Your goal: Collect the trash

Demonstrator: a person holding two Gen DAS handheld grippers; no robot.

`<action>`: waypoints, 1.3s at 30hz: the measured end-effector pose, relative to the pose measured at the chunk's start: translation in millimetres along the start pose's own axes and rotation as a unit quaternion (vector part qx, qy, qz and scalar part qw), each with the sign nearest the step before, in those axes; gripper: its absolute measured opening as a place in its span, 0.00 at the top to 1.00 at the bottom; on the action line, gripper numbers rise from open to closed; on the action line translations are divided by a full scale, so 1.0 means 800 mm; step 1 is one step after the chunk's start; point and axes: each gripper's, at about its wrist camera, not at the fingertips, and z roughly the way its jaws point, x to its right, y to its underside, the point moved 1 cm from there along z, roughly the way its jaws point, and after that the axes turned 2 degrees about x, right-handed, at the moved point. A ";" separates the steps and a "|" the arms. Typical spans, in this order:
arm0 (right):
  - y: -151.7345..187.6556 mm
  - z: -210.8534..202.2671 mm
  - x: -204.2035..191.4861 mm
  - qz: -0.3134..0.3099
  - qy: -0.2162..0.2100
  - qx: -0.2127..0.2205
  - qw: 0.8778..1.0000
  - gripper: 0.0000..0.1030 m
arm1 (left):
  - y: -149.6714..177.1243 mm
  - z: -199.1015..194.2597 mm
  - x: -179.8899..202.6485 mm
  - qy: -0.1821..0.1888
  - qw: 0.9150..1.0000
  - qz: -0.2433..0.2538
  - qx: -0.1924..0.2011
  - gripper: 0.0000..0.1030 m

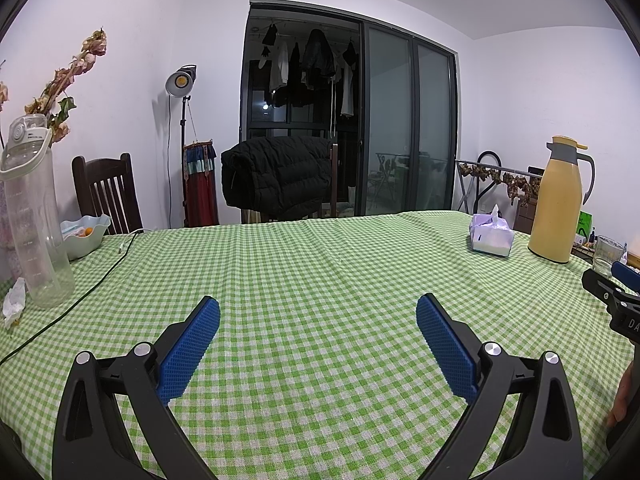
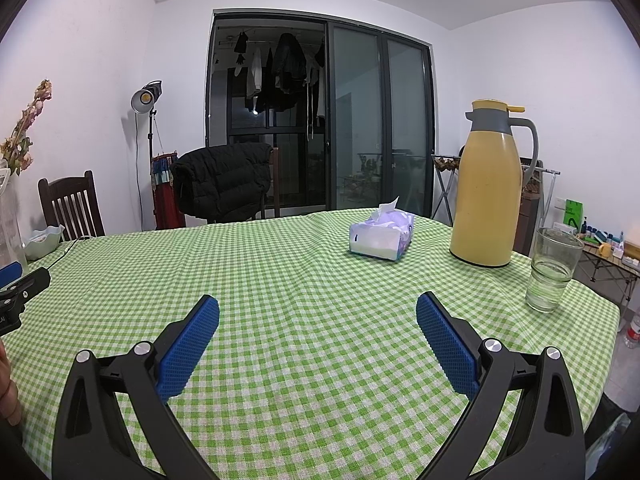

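Observation:
A crumpled white tissue (image 1: 14,300) lies on the green checked tablecloth (image 1: 320,272) at the far left, beside a tall clear water bottle (image 1: 34,216). My left gripper (image 1: 318,312) is open and empty, low over the cloth near the front edge, with the tissue well to its left. My right gripper (image 2: 318,312) is open and empty, also low over the cloth (image 2: 304,272). The right gripper's edge shows at the right of the left wrist view (image 1: 612,292). The left gripper's edge shows at the left of the right wrist view (image 2: 20,284).
A tissue pack (image 2: 382,236), a yellow thermos jug (image 2: 490,188) and a glass of water (image 2: 554,268) stand at the right. A pale green bowl (image 1: 84,234) and a cable (image 1: 80,292) are at the left. Chairs (image 1: 106,192) stand behind the table.

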 end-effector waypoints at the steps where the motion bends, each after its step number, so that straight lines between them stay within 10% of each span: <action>1: 0.000 0.000 0.000 0.000 0.000 0.000 1.000 0.08 | 0.001 0.000 0.001 0.000 1.000 0.000 0.000 0.07; 39: 0.000 0.000 0.000 0.001 0.000 0.000 1.000 0.08 | 0.003 0.002 -0.001 -0.007 1.000 0.000 -0.002 0.07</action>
